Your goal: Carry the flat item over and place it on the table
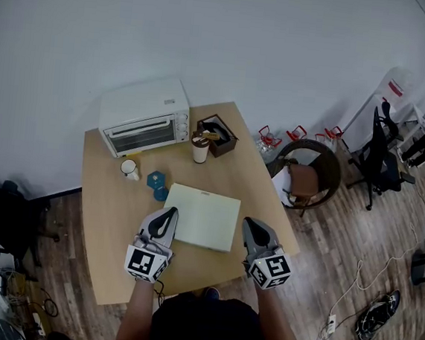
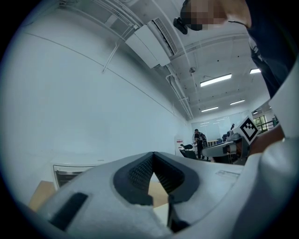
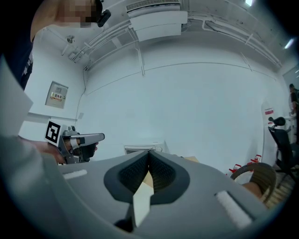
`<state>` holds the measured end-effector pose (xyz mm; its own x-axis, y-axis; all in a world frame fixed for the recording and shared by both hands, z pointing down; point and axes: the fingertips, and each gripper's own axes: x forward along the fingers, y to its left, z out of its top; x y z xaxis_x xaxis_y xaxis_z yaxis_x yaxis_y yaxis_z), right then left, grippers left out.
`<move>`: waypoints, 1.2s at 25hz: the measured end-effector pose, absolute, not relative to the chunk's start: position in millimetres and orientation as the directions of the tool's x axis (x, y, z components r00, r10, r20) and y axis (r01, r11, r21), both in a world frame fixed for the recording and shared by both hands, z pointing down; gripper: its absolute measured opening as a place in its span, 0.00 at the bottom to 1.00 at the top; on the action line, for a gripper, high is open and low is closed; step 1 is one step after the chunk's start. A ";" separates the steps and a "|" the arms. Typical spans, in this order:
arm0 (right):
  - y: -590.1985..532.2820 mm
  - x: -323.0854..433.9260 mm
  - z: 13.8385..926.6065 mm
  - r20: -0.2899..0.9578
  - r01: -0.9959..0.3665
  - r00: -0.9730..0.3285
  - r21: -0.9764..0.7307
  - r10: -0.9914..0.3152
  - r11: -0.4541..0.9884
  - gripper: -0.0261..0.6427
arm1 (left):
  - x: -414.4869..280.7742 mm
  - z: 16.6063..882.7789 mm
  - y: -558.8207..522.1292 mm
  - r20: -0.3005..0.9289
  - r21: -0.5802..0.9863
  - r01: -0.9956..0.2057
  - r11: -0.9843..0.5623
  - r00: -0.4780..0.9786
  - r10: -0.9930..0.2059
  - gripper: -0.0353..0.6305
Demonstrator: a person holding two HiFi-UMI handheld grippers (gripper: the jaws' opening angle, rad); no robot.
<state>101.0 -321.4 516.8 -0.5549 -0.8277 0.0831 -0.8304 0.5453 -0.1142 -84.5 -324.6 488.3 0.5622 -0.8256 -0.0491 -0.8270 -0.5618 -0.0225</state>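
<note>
The left hand-held gripper has its jaws closed, tips together, with a pale sliver of the flat board low between them. A toaster oven stands far left on the table.

The flat board is plain pale cream against the light tan wood grain of the tabletop. The left gripper and the right gripper are grey with black ribbed pads, and each carries a cube of black-and-white square markers. At the tabletop's far left corner the toaster oven is white with a dark glass door. Toward the left edge are a white mug and a teal-blue object. By the far edge the box is dark brown. The floor is brown planks.
</note>
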 end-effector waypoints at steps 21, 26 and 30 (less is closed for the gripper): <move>-324.1 105.4 526.4 0.111 -0.838 -0.542 -0.149 -0.833 0.526 0.05 | -66.4 509.1 -322.5 0.010 0.003 -0.763 -0.647 0.647 -0.763 0.05; -325.1 105.9 528.1 0.111 -0.838 -0.542 -0.144 -0.833 0.527 0.05 | -61.4 511.8 -319.8 0.017 0.002 -0.738 -0.675 0.675 -0.738 0.05; -325.5 104.7 528.2 0.112 -0.832 -0.551 -0.149 -0.827 0.535 0.05 | -59.4 516.5 -321.4 0.045 0.003 -0.742 -0.670 0.670 -0.741 0.05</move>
<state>104.7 -325.5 528.2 -0.5514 -0.8267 0.1118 -0.8318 0.5346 -0.1490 -59.4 -321.4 516.5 0.6697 -0.7412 0.0452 -0.7421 -0.6703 0.0033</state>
